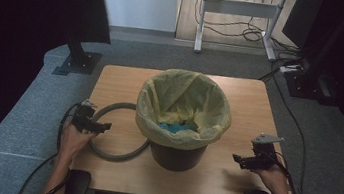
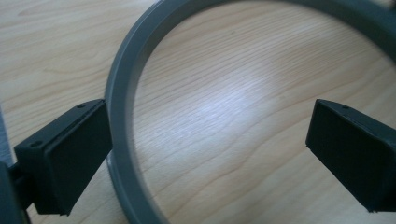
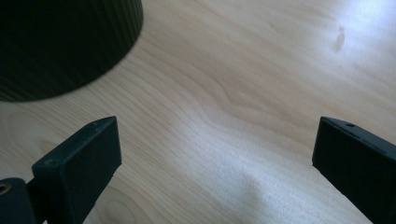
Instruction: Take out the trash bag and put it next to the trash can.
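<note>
Left hand-held gripper (image 2: 210, 154), jaws apart, straddles the grey ring's (image 2: 122, 93) rim on the bench (image 1: 239, 106). Right hand-held gripper (image 3: 217, 172) gapes over bare wood beside the lined bin (image 1: 183, 113).

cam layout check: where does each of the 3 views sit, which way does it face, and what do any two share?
High view: above the person's side, facing forward and down on the table; both forearms, left gripper, right gripper.
Left gripper view: rides the left gripper, looks down past its open jaws at the grey ring.
Right gripper view: rides the right gripper, open jaws over bare wood, dark bin at upper left.
Shared: the ring and bin also appear in the high view.
</note>
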Motion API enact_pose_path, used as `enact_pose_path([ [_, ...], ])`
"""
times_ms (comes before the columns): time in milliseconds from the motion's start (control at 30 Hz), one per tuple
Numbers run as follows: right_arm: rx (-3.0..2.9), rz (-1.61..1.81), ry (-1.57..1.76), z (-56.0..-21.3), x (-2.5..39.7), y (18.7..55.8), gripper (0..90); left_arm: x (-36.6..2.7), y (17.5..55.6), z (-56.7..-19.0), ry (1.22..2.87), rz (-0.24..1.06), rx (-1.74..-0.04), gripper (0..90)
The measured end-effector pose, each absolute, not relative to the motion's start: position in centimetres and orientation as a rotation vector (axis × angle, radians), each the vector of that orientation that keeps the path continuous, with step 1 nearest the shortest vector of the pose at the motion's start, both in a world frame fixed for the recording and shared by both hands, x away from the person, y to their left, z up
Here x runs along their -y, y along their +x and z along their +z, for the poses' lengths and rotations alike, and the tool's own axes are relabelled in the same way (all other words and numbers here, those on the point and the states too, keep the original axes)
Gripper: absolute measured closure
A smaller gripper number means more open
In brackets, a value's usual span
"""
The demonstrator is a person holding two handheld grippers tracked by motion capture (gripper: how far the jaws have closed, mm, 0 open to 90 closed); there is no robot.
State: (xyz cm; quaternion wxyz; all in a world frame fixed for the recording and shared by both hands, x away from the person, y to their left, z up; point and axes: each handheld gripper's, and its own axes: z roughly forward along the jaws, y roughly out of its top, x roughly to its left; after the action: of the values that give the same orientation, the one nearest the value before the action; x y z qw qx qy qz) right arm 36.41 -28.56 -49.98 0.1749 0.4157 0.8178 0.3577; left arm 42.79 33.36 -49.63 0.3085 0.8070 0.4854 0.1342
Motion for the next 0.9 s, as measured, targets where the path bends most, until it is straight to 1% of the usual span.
enact_pose_path([
  [333,-2.353,1.059,1.156,-46.3,28.3,36.5,1.2,-32.4,42.1,-46.5,2.194,0.337,-1.19,0.0],
  [467,-2.369,1.083,1.124,-44.8,27.9,36.4,0.6,-32.0,41.7,-45.1,2.189,0.308,-1.139,1.1],
  [600,-2.385,1.099,1.101,-43.4,27.6,36.3,0.0,-31.5,41.5,-43.6,2.192,0.301,-1.108,2.3],
  [733,-2.389,1.124,1.072,-42.0,27.4,36.2,0.0,-30.7,41.3,-42.0,2.23,0.311,-1.062,3.1],
  [900,-2.402,1.157,1.04,-40.0,27.1,36.0,0.0,-30.1,41.0,-40.0,2.224,0.296,-1.006,3.3],
])
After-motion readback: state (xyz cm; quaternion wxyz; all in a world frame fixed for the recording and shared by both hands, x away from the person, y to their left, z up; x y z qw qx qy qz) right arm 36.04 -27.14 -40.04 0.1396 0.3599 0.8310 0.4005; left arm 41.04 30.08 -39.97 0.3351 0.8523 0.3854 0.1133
